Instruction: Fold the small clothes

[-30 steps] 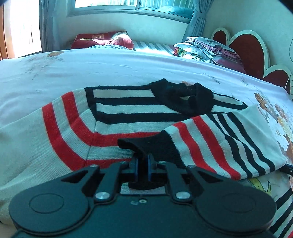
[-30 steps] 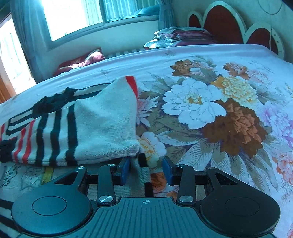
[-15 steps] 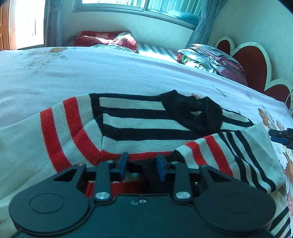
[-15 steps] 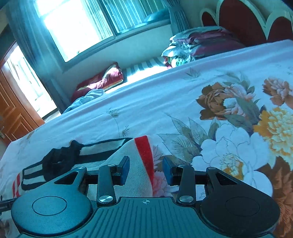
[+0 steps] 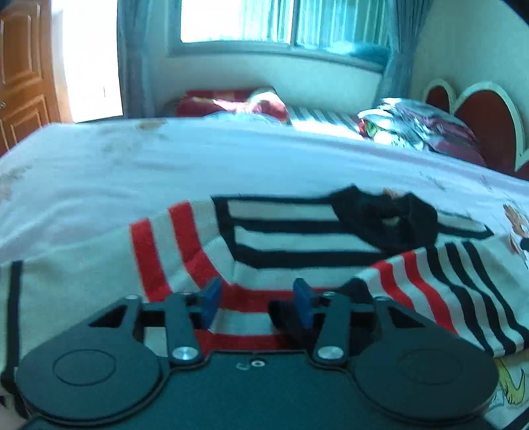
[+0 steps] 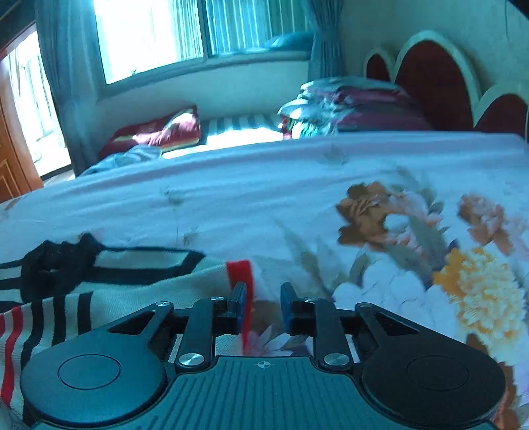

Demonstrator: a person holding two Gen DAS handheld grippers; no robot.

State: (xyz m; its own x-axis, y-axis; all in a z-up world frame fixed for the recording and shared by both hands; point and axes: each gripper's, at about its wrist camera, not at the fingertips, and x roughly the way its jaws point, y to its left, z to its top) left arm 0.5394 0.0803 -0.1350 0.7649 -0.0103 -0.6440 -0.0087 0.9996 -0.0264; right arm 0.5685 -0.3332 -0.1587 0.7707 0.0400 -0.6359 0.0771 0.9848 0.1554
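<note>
On floral bedsheet (image 6: pixel 264 205): left gripper (image 5: pixel 256 302) opening, clear of sleeve cuff (image 5: pixel 350 297); right gripper (image 6: pixel 263 307) closing around striped sweater (image 5: pixel 297 238)'s red-edged hem (image 6: pixel 243 274). Pinch 1 layer squarely.

Light: daylight glare from wide curtained window (image 5: pixel 281 20) | tint: bluish | blur: motion-smeared | edges: fisheye-curved, dark corners

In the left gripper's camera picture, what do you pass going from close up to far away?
left gripper → striped sweater → pink bedsheet → red pillow → window
</note>
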